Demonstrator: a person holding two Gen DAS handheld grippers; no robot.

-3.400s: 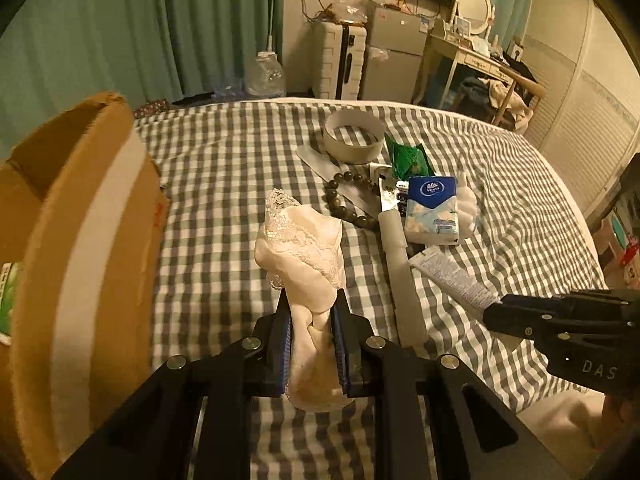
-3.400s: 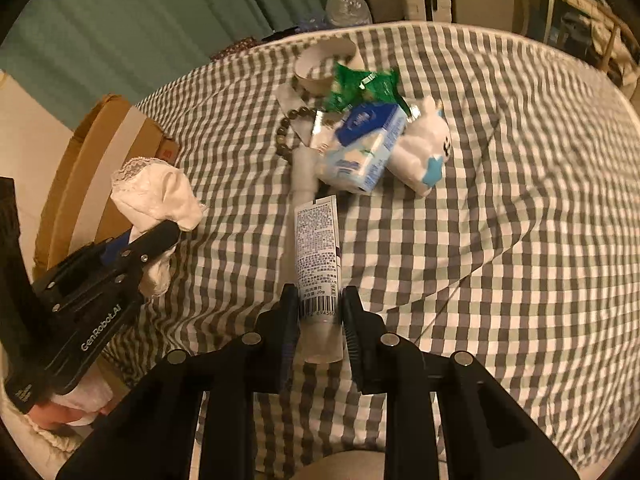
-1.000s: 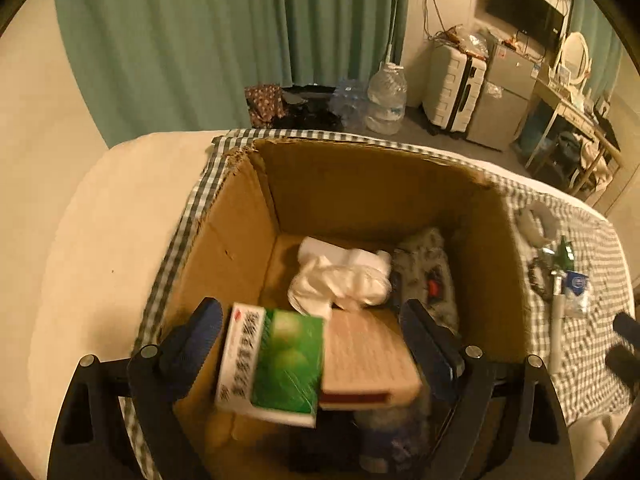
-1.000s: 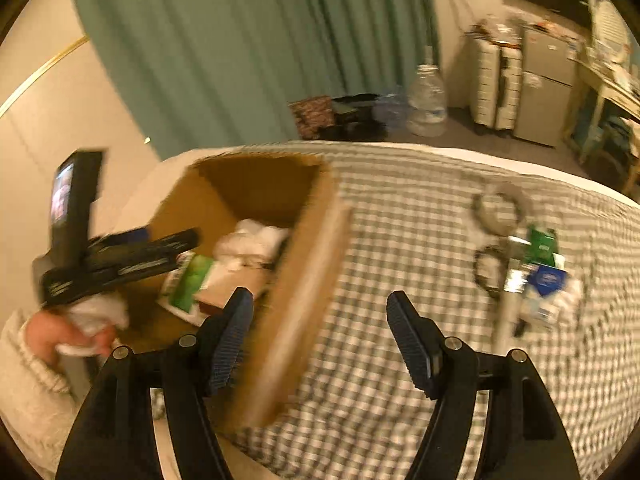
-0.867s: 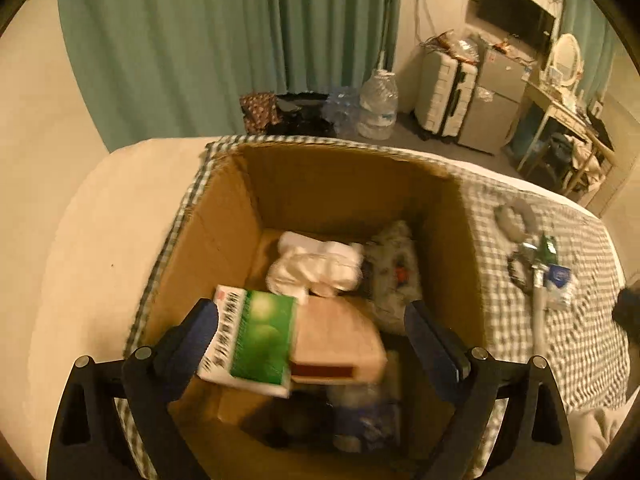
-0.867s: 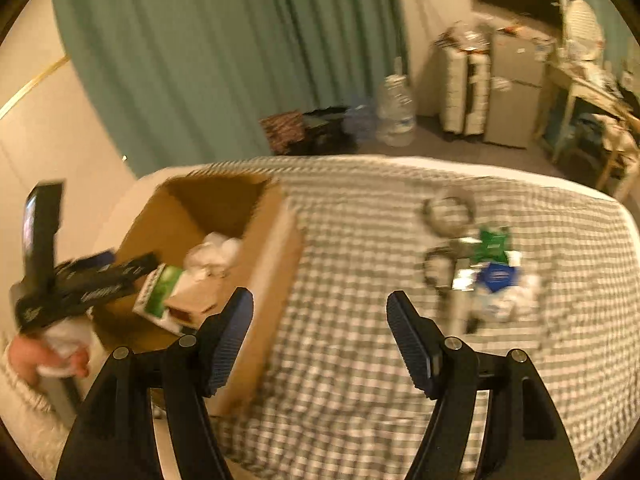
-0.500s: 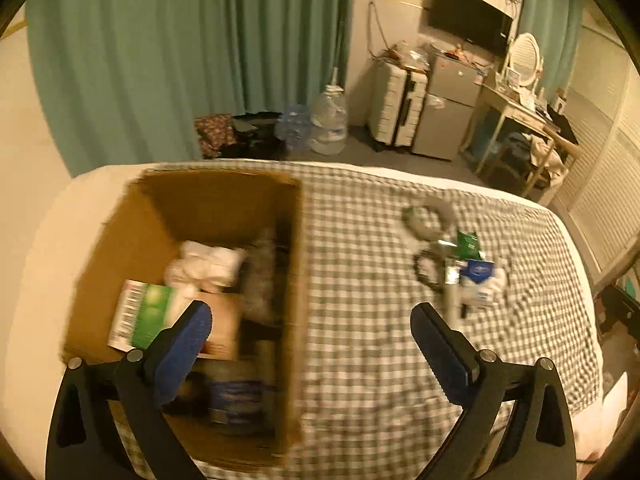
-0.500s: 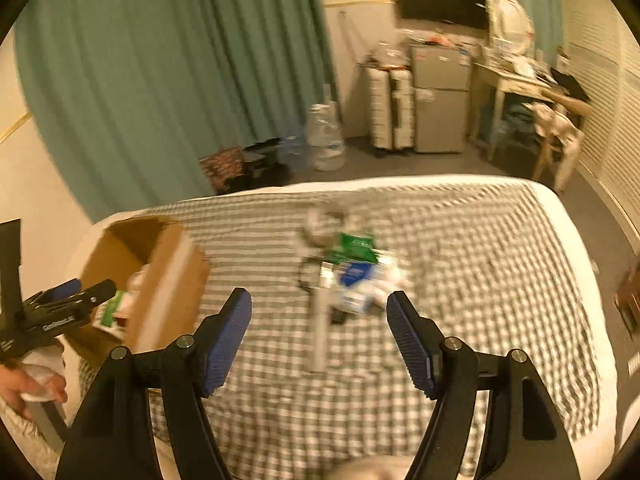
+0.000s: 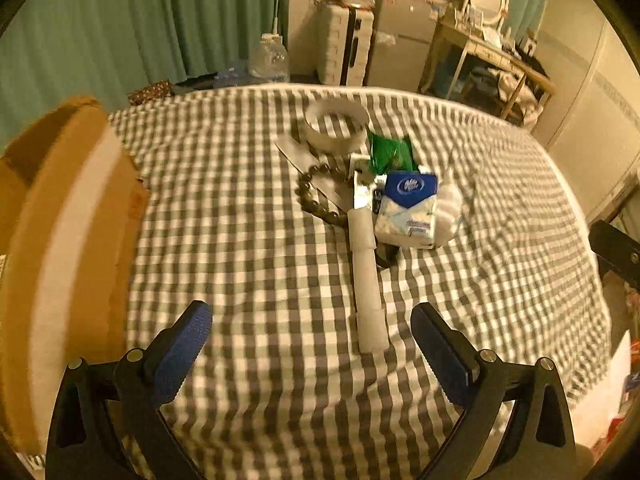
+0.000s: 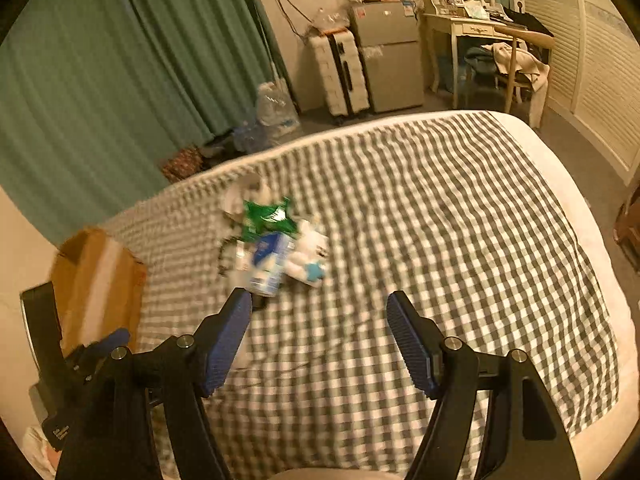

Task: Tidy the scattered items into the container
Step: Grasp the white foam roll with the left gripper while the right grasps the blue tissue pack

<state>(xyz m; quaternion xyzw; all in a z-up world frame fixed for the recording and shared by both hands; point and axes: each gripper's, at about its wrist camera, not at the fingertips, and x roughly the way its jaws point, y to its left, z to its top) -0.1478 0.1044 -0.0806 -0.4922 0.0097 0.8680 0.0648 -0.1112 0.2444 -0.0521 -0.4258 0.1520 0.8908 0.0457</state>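
Observation:
The cardboard box (image 9: 60, 216) stands at the left on the checked bedspread; it also shows in the right wrist view (image 10: 96, 280). A pile lies in the middle: a long white tube (image 9: 366, 280), a blue-and-white tissue pack (image 9: 408, 208), a dark bead bracelet (image 9: 316, 200), a green packet (image 9: 390, 152), a tape roll (image 9: 336, 124) and a white plush toy (image 10: 308, 260). My left gripper (image 9: 310, 340) is open and empty just before the tube's near end. My right gripper (image 10: 318, 324) is open and empty, short of the pile.
Green curtains, a water bottle (image 9: 270, 58), a white suitcase (image 10: 338, 76), a small fridge (image 10: 388, 52) and a desk with a chair (image 10: 492, 48) stand beyond the bed. The bed's edges fall away at the right and the front.
Both grippers let go of the cloth and the tube at the box, then swung back from the box to the pile. The left one has dropped close to the white tube.

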